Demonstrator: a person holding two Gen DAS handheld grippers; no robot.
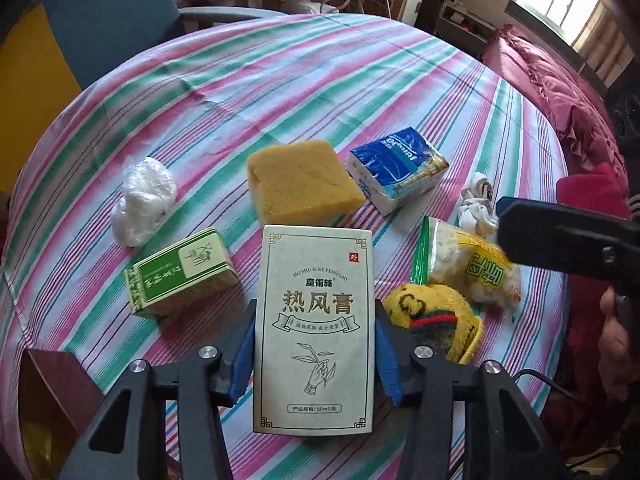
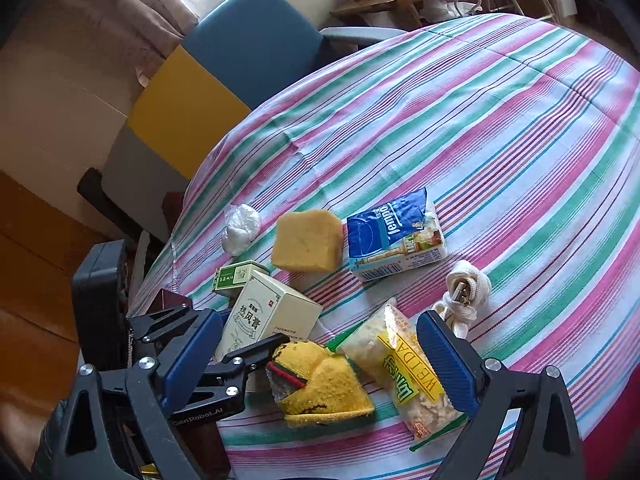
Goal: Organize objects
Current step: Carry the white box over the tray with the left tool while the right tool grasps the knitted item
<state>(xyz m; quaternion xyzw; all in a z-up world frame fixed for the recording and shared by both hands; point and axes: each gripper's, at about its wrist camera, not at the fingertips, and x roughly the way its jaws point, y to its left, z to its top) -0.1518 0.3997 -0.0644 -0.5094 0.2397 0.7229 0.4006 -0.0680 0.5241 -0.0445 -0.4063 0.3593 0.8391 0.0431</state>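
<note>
Sponge (image 1: 298, 182) beyond held white box (image 1: 316, 320), green box (image 1: 180, 272) left, sock (image 1: 436, 326) right.

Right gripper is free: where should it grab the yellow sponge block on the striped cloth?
Take the yellow sponge block across its two short side faces, coming from above. It lies flat, apart from the blue tissue pack, and the open right gripper likely spans it.

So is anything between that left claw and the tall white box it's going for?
No, nothing visible. The white box already sits between the left gripper's blue fingers. Closest neighbours lie off to the sides: the green box on one, the yellow sock on the other.
</note>
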